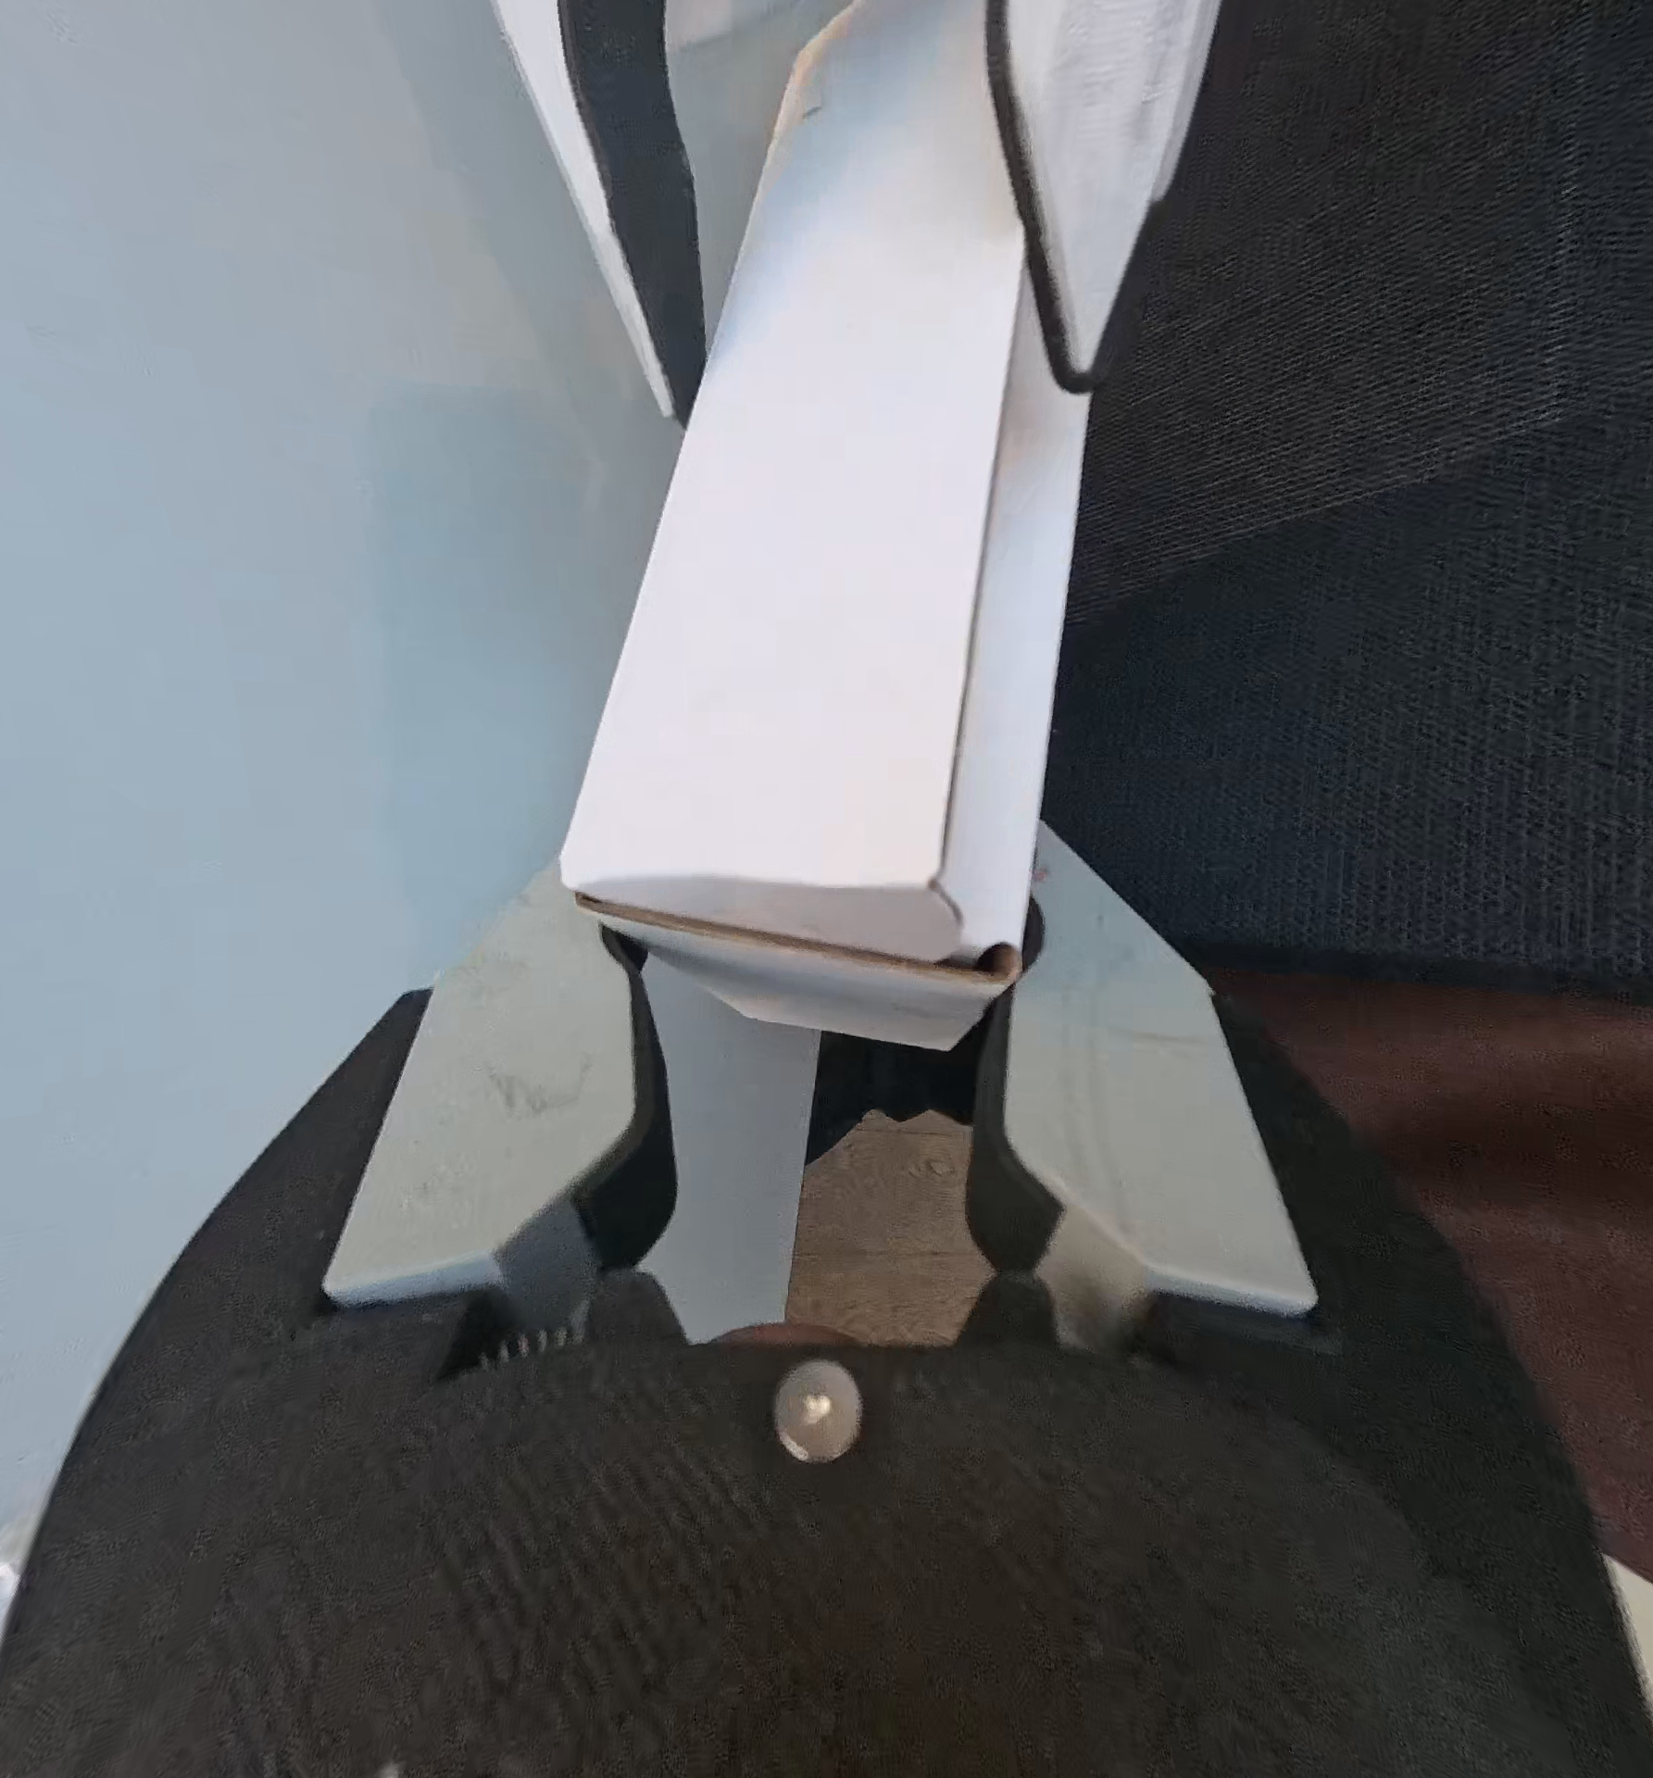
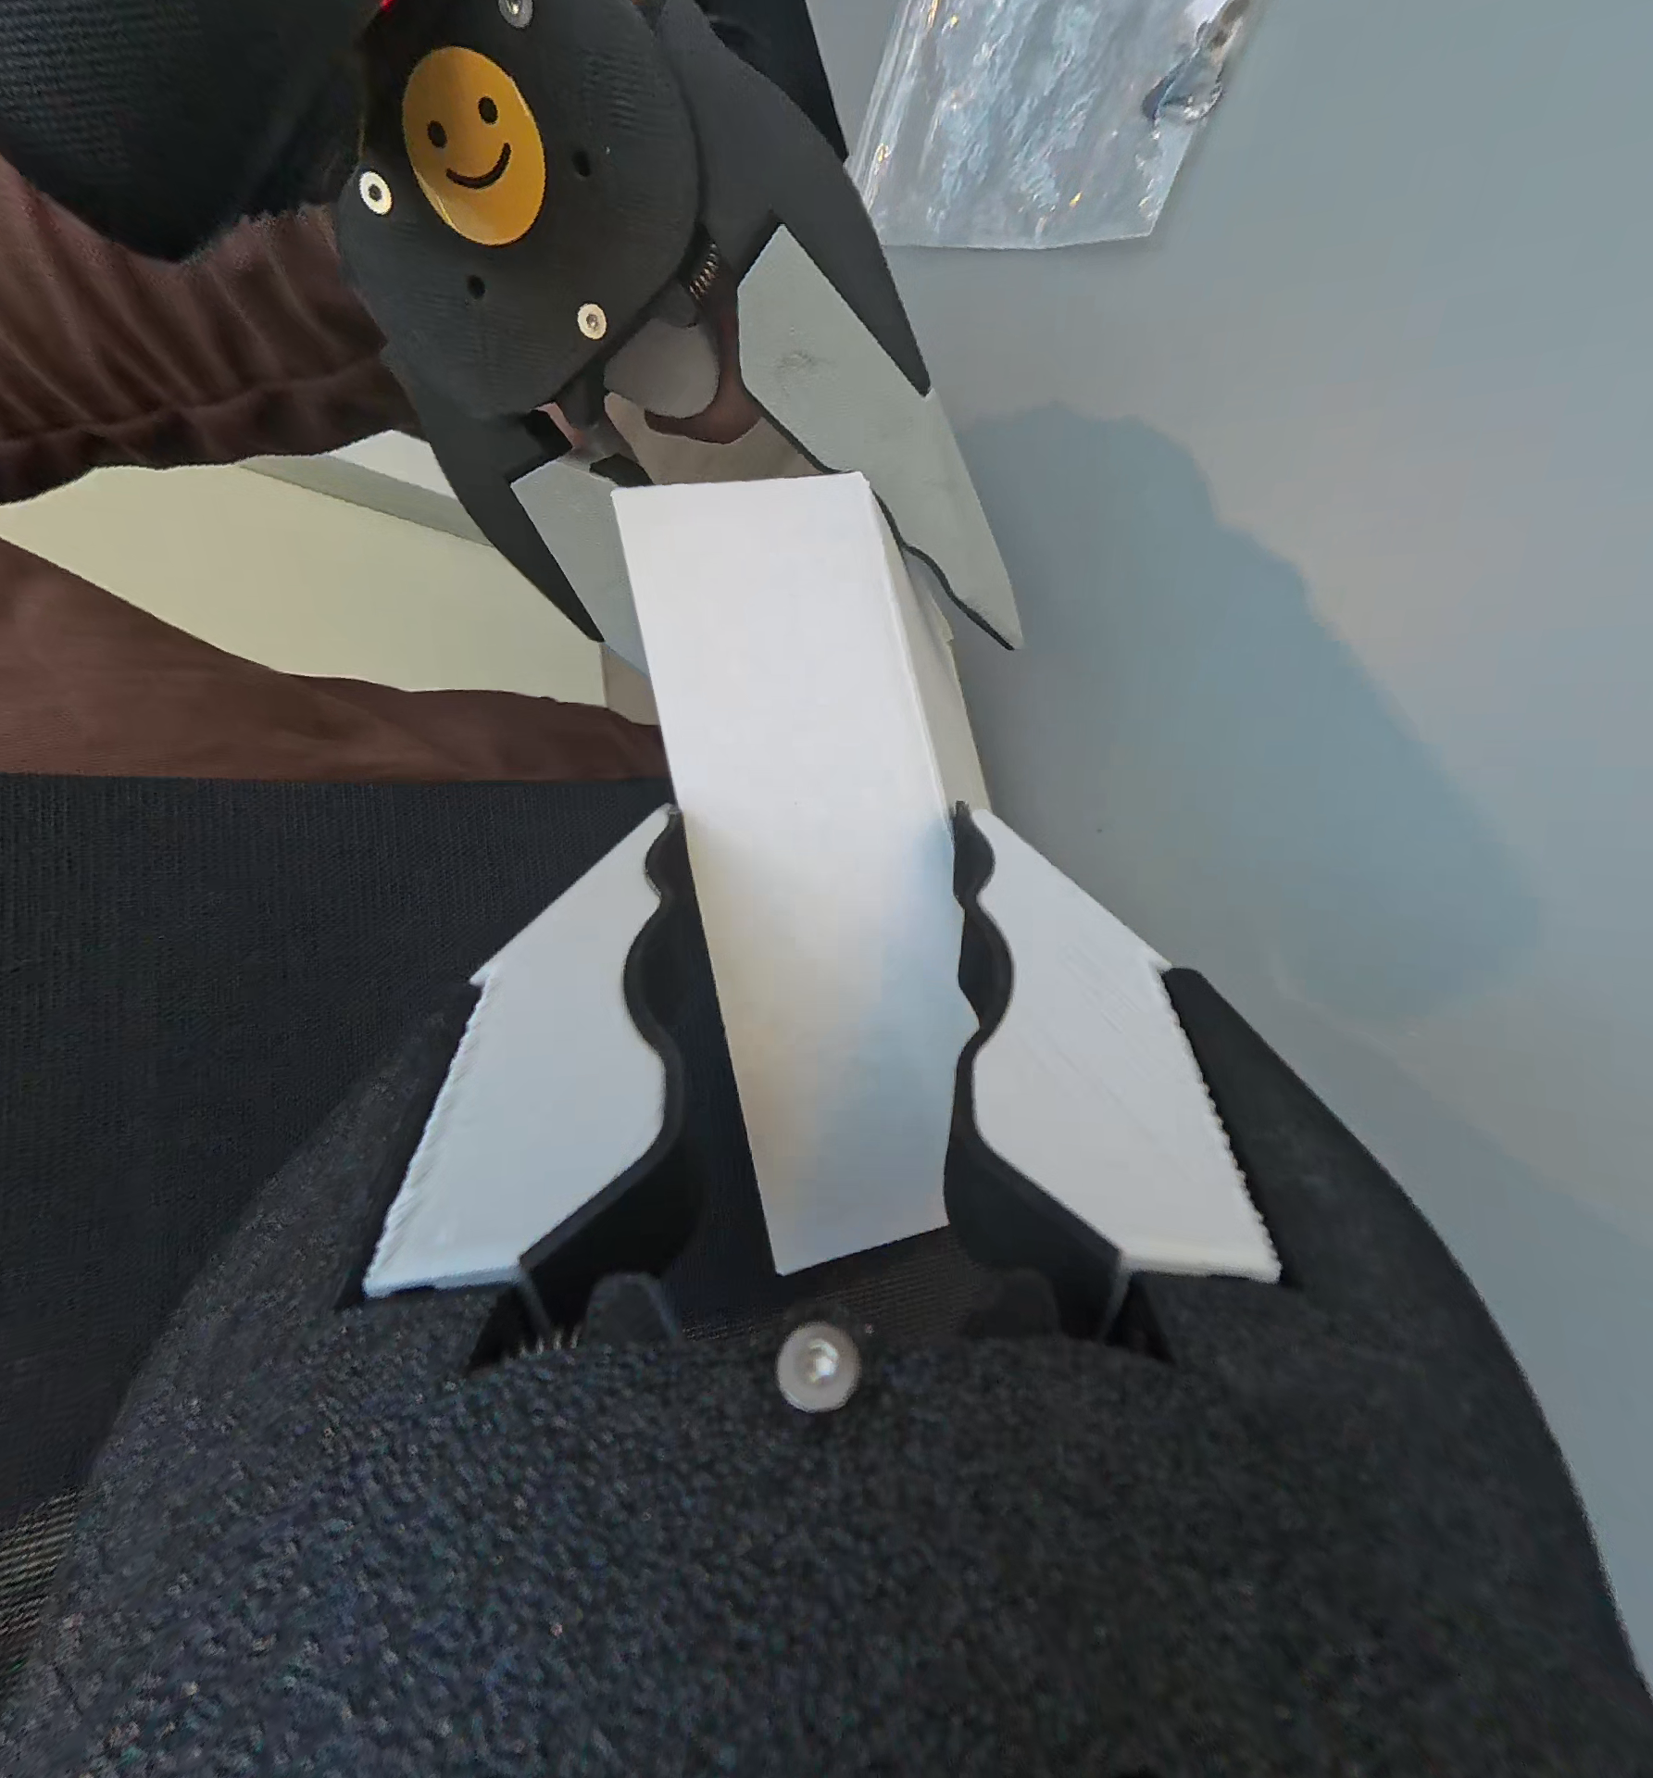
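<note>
A long white cardboard box (image 1: 832,577) is held in the air between both grippers, one at each end. My left gripper (image 1: 817,924) is shut on its near end, where a tuck flap (image 1: 832,991) stands slightly open. My right gripper (image 1: 870,394) closes on the far end at the top of the left wrist view. In the right wrist view the box (image 2: 803,770) runs deep between my right gripper's (image 2: 817,818) white fingers (image 2: 534,1087), gripped at the tips. The left gripper (image 2: 803,635), black with a yellow smiley sticker (image 2: 474,144), clamps the far end.
A blue-grey table top (image 2: 1380,866) lies under and beside the box, also in the left wrist view (image 1: 226,577). A clear plastic bag (image 2: 1024,125) lies on it farther off. A person's black mesh top (image 1: 1380,481) and brown clothing (image 2: 129,337) are close at the table edge (image 2: 322,568). Left tips to right tips: about 7 cm.
</note>
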Tool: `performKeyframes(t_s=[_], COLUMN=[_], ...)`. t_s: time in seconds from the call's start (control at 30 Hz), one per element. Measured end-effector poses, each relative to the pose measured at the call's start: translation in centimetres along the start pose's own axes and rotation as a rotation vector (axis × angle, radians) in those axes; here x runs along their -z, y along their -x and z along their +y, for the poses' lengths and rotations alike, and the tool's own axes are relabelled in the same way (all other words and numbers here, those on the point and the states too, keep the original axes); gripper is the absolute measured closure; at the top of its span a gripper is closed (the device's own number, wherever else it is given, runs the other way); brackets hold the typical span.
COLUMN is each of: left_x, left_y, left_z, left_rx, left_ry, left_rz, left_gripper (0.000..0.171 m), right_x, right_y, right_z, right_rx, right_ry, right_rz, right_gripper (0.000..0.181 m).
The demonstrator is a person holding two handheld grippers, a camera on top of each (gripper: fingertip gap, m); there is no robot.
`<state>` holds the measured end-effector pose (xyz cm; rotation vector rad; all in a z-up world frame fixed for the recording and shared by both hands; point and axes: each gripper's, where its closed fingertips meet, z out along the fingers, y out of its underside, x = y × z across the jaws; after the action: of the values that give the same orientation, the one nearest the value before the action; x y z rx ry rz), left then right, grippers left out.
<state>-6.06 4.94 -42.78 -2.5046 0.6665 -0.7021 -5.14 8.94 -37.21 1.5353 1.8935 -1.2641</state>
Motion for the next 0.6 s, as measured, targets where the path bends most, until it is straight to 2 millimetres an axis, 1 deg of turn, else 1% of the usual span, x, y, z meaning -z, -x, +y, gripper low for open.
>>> performKeyframes(t_s=[0.07, 0.1, 0.13, 0.2, 0.23, 0.27, 0.3, 0.37, 0.43, 0.5, 0.57, 0.6], left_x=[0.0, -0.1, -0.1, -0.1, -0.1, 0.0, 0.1, 0.7, 0.9, 0.7, 0.8, 1.0], left_y=[0.0, 0.0, -0.1, 0.0, 0.1, 0.3, 0.2, 0.5, 1.0, 1.1, 1.3, 1.5], left_z=[0.1, 0.2, 0.2, 0.4, 0.4, 0.5, 0.5, -0.2, -0.4, -0.3, -0.3, -0.3], left_rx=[0.009, 0.002, 0.007, 0.024, 0.018, -0.001, -0.042, -0.113, -0.155, -0.187, -0.156, -0.151], left_ry=[-0.014, -0.012, -0.008, -0.009, -0.012, -0.014, -0.021, -0.044, -0.035, -0.032, -0.052, -0.058], left_rz=[0.006, 0.007, 0.010, 0.019, 0.011, -0.005, -0.026, -0.106, -0.164, -0.195, -0.200, -0.221], left_gripper=[0.098, 0.098, 0.098, 0.098, 0.098, 0.098, 0.098, 0.098, 0.098, 0.098, 0.098, 0.097], right_x=[-0.1, -0.1, -0.2, 0.1, 0.4, 1.1, 2.2, 3.0, 3.1, 3.0, 2.7, 2.5], right_y=[0.0, 0.1, 0.3, 0.6, 0.6, 0.2, -0.3, -0.2, -0.3, 0.0, -0.3, -0.5], right_z=[0.0, 0.1, 0.0, -0.4, -0.8, -1.6, -2.7, -3.2, -3.1, -2.8, -1.9, -1.4], right_rx=[0.083, 0.163, 0.258, 0.420, 0.466, 0.495, 0.495, 0.374, 0.290, 0.288, 0.322, 0.345], right_ry=[0.030, 0.071, 0.115, 0.189, 0.207, 0.190, 0.150, 0.094, 0.065, 0.066, 0.116, 0.140], right_rz=[0.072, 0.130, 0.198, 0.329, 0.378, 0.442, 0.491, 0.410, 0.349, 0.334, 0.381, 0.409], right_gripper=[0.129, 0.131, 0.139, 0.159, 0.166, 0.172, 0.181, 0.180, 0.180, 0.179, 0.159, 0.171])
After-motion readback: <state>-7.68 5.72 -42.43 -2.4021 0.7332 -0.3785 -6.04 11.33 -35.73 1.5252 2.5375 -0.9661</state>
